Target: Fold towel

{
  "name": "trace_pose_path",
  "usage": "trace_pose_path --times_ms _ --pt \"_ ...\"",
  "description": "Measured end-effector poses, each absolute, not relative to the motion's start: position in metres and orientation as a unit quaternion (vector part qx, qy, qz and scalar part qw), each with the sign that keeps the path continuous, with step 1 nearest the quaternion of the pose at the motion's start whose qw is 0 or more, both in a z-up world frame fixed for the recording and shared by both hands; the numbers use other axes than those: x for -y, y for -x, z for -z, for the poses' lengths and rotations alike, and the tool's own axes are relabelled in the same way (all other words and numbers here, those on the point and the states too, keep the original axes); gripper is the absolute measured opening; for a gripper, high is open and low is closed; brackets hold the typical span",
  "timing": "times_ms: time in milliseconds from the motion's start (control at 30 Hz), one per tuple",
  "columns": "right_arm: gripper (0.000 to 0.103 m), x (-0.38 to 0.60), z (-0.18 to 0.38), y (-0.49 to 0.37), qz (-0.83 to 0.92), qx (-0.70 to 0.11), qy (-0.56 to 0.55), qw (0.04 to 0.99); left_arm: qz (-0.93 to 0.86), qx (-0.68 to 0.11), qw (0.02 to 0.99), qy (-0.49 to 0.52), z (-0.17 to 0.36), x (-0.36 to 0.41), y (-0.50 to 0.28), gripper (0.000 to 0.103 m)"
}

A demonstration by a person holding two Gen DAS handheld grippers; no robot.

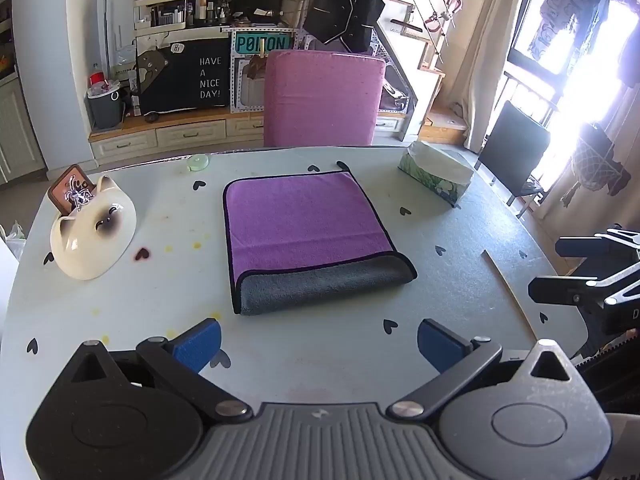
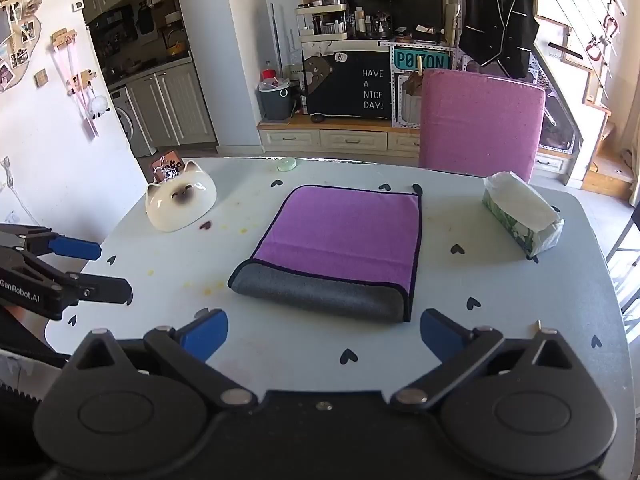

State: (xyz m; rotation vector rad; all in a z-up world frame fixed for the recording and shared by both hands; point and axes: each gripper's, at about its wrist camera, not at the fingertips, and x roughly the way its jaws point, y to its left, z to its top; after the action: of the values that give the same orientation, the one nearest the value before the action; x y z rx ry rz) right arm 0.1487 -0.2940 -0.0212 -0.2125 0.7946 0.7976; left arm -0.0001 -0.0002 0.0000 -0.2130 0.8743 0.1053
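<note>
A purple towel point(image 1: 308, 220) with a grey underside and dark trim lies folded flat in the middle of the white table point(image 1: 160, 280); its grey fold faces me. It also shows in the right wrist view point(image 2: 340, 236). My left gripper point(image 1: 319, 346) is open and empty, held above the table just in front of the towel's near edge. My right gripper point(image 2: 324, 334) is open and empty, also just in front of the towel. The left gripper shows at the left edge of the right wrist view point(image 2: 108, 268), and the right gripper at the right edge of the left wrist view point(image 1: 560, 268).
A cat-shaped ceramic bowl point(image 1: 94, 232) stands left of the towel. A tissue pack point(image 1: 438, 174) lies at the back right. A pink chair point(image 1: 322, 98) stands behind the table. A small green disc point(image 1: 198, 161) sits at the far edge.
</note>
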Motion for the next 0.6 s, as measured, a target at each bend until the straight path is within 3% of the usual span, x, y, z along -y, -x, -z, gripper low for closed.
trace_pose_path --times_ms 600 --pt "0.103 0.2947 0.0203 -0.1473 -0.378 -0.375 0.101 0.841 -0.049 -0.421 0.900 0.104 -0.0001 -0.0001 0.0001 0.103"
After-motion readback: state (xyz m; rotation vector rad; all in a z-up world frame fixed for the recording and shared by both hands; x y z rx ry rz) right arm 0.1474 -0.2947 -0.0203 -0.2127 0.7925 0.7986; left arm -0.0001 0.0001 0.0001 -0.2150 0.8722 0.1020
